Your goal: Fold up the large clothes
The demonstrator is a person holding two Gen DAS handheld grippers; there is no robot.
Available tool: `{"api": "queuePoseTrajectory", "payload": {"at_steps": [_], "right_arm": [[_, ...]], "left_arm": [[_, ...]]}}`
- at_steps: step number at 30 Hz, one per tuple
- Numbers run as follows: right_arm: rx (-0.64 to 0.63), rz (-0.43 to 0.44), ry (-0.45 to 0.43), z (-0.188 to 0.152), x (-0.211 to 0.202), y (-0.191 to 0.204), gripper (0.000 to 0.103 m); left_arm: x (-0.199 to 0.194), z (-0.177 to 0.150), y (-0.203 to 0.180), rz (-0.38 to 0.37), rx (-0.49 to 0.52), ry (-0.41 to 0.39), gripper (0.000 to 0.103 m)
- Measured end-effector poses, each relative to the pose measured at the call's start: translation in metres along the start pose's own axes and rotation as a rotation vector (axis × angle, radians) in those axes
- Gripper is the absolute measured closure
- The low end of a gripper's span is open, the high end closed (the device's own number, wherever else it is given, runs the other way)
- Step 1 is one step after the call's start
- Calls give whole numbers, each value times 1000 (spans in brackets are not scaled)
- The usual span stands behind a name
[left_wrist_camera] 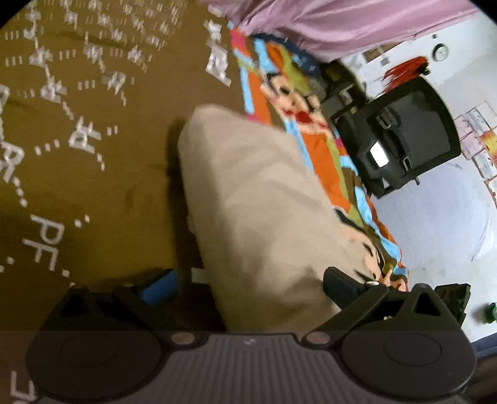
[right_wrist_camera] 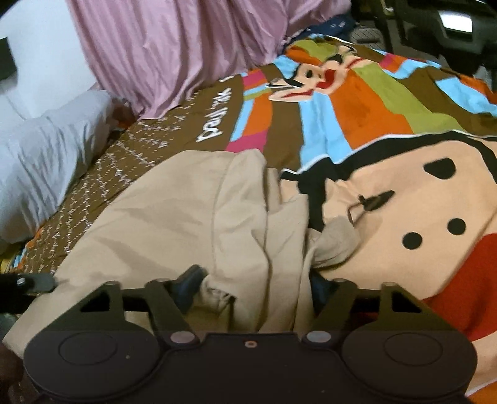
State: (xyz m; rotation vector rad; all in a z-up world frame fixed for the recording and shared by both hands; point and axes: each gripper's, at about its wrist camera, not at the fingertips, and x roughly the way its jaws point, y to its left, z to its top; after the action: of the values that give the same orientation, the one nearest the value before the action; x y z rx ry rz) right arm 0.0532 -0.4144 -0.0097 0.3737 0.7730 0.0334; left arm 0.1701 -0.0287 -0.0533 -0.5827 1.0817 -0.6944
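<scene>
The left gripper [left_wrist_camera: 248, 289] has its fingers spread wide, with the beige garment [left_wrist_camera: 254, 211] passing between them; the blue pad [left_wrist_camera: 161, 287] sits at nine o'clock of the cloth and the black finger [left_wrist_camera: 341, 281] at three o'clock, and whether they actually pinch the fabric cannot be told. From there the garment runs toward twelve o'clock as a long, blurred beige fold over the brown printed bedcover [left_wrist_camera: 77, 124]. At one o'clock lies the striped cartoon blanket [left_wrist_camera: 298, 112], beyond it a black office chair [left_wrist_camera: 400, 140], and a pink curtain [left_wrist_camera: 326, 25] hangs at the top. In the right wrist view, the right gripper [right_wrist_camera: 257, 289] also has its fingers apart, bunched beige cloth [right_wrist_camera: 192, 211] filling the gap between them; a firm grasp cannot be confirmed. The garment spreads toward eleven o'clock across the bed, a crumpled part [right_wrist_camera: 335, 242] at one o'clock resting on the cartoon blanket [right_wrist_camera: 403, 192]. A white pillow [right_wrist_camera: 46, 149] lies at ten o'clock, below the pink curtain [right_wrist_camera: 174, 49].
</scene>
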Motion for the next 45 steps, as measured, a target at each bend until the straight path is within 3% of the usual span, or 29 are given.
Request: {"api": "queuePoseTrajectory", "payload": {"at_steps": [4, 6, 7, 9, 12, 14, 19, 21, 23, 26, 31, 37, 42, 45], "right_arm": [[59, 47, 23, 2, 4, -10, 38], [90, 68, 26, 3, 5, -14, 38], [88, 70, 23, 3, 5, -13, 40], [65, 60, 14, 3, 3, -9, 54], [73, 84, -1, 4, -3, -11, 71], [96, 124, -9, 5, -8, -13, 76], [186, 238, -65, 17, -28, -10, 80], [134, 264, -94, 28, -38, 11, 80], [20, 228, -111, 39, -46, 38, 80], [-25, 259, -143, 51, -49, 60, 80], [-46, 318, -178, 73, -24, 102, 80], [-19, 353, -150, 88, 58, 154, 80], [-64, 285, -91, 82, 138, 181, 79], [-140, 194, -54, 66, 167, 183, 74]], "left_arm": [[19, 10, 2, -14, -3, 65, 3], [25, 13, -9, -15, 34, 97, 14], [26, 14, -17, 12, 52, 97, 15], [28, 14, -34, 80, 109, 103, 22], [22, 13, -60, 153, 204, 79, 32], [16, 13, -77, 175, 259, 60, 39], [3, 20, -117, 190, 382, 9, 49], [-9, 24, -126, 198, 419, -22, 49], [-21, 28, -132, 207, 440, -50, 50], [-44, 39, -135, 230, 460, -93, 50], [-76, 73, -122, 334, 484, -141, 50], [-77, 123, -72, 462, 493, -124, 49], [-38, 131, -14, 564, 473, -74, 43], [-39, 119, 8, 557, 436, -122, 37]]}}
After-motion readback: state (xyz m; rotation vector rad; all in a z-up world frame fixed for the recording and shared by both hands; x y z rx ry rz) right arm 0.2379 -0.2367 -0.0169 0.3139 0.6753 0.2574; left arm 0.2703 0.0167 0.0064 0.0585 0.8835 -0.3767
